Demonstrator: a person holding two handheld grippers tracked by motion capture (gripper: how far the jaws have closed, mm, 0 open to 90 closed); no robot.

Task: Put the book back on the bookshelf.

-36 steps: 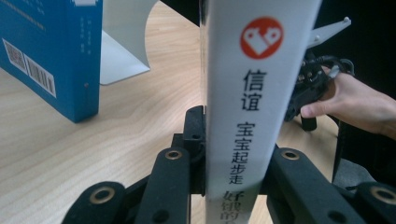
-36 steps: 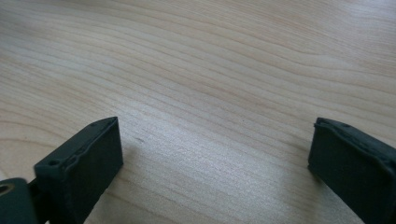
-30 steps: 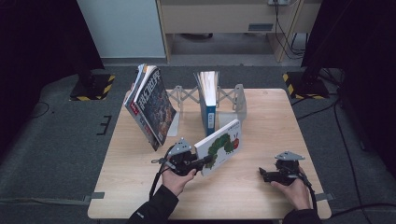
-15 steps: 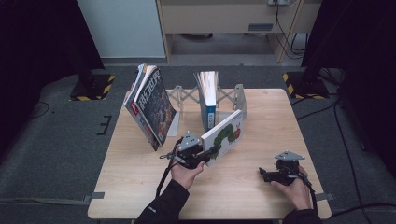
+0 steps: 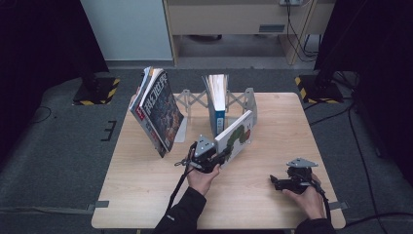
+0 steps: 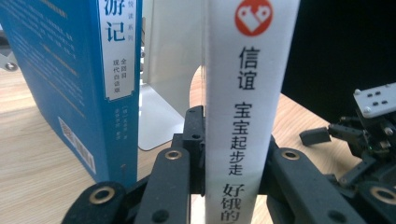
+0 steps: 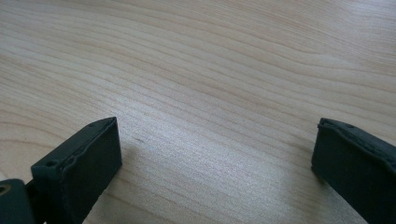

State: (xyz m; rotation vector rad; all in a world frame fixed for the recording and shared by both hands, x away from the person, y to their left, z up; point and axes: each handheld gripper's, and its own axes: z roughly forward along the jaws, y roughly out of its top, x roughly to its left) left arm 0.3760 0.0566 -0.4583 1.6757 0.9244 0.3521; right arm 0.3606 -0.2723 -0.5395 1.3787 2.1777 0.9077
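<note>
My left gripper [image 5: 213, 157] is shut on a white picture book [image 5: 237, 134] with a green caterpillar on its cover. The book is tilted up on edge just in front of the upright blue book [image 5: 217, 106]. In the left gripper view the white spine [image 6: 243, 93] stands vertical between the black jaws of the left gripper [image 6: 233, 156], with the blue book [image 6: 84, 79] close on its left. My right gripper [image 5: 279, 183] rests low on the table at the right. Its jaws stand wide apart, and the right gripper [image 7: 215, 163] has bare wood between them.
A folding metal book rack [image 5: 243, 100] holds the blue book at the back of the wooden table [image 5: 146, 195]. A stack of magazines [image 5: 158, 111] leans at the back left. A white bookend [image 6: 161, 112] stands behind the blue book.
My left gripper has carried the picture book forward toward the blue book and turned it more upright. The right gripper has stayed still.
</note>
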